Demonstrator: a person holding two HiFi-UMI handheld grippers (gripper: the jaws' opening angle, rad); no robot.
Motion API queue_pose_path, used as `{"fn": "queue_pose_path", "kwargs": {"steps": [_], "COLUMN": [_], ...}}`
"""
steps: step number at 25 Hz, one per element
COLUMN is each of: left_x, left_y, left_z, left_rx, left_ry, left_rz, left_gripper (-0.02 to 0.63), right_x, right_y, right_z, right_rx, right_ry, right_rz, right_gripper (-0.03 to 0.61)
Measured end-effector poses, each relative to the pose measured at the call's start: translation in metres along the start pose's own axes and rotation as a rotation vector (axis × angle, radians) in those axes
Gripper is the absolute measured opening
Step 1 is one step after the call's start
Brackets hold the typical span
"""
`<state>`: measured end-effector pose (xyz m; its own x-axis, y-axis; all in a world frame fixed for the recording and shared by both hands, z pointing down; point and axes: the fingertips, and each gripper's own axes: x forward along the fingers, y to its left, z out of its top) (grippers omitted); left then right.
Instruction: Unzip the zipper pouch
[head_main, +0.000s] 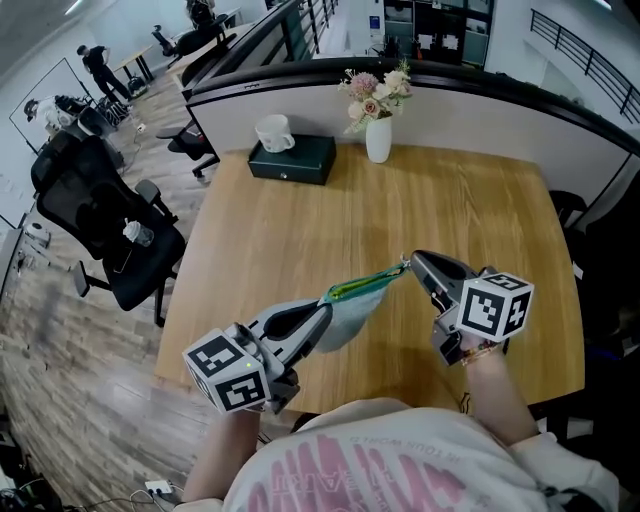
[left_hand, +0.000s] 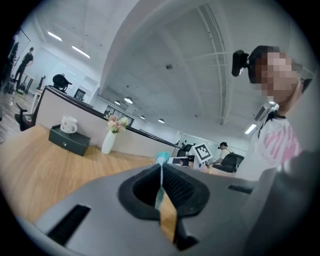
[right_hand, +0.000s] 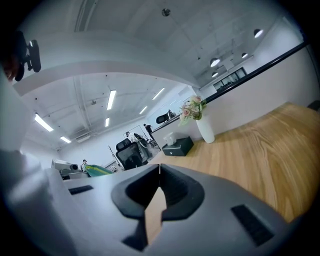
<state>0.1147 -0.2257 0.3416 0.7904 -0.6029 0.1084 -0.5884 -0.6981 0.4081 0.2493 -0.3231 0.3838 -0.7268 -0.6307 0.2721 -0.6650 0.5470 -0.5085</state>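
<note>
While the zipper pouch (head_main: 356, 308) hangs stretched above the bench (head_main: 450, 200), the left tool (head_main: 324, 311) clamps its fabric end and the right tool (head_main: 412, 263) pinches its green zipper end.

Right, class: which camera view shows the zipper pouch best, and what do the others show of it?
The head view: the whole zipper pouch hangs stretched between the left gripper and right gripper. The left gripper view shows only its pinched edge; the right gripper view, a green sliver at the left.
</note>
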Motion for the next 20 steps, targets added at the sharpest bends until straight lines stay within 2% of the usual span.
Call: {"fn": "queue_pose_path", "kwargs": {"steps": [5, 8, 13, 16, 20], "left_x": [-0.020, -0.032, -0.058, -0.074, -0.089], "left_y": [0.001, -0.002, -0.007, -0.003, 0.003], "left_z": [0.011, 0.011, 0.007, 0.003, -0.011], "left_rx": [-0.019, -0.027, -0.045, -0.047, -0.042], "left_ry": [-0.070, -0.086, -0.087, -0.086, -0.099], "left_rz": [0.028, 0.022, 0.001, 0.038, 0.120], "left_gripper": [0.009, 0.009, 0.009, 0.009, 0.009], "right_x": [0.002, 0.003, 0.001, -0.001, 0.004], "right_y": [0.023, 0.029, 0.030, 0.040, 0.069], "right_z": [-0.001, -0.012, -0.052, -0.075, -0.097], "right_rx": [-0.003, 0.021, 0.177, 0.246, 0.239], "right_ry": [-0.011, -0.009, 0.025, 0.025, 0.035], "right_rz": [-0.002, -0.041, -0.087, -0.091, -0.071], "right_gripper": [0.006, 0.017, 0.037, -0.003, -0.003]}}
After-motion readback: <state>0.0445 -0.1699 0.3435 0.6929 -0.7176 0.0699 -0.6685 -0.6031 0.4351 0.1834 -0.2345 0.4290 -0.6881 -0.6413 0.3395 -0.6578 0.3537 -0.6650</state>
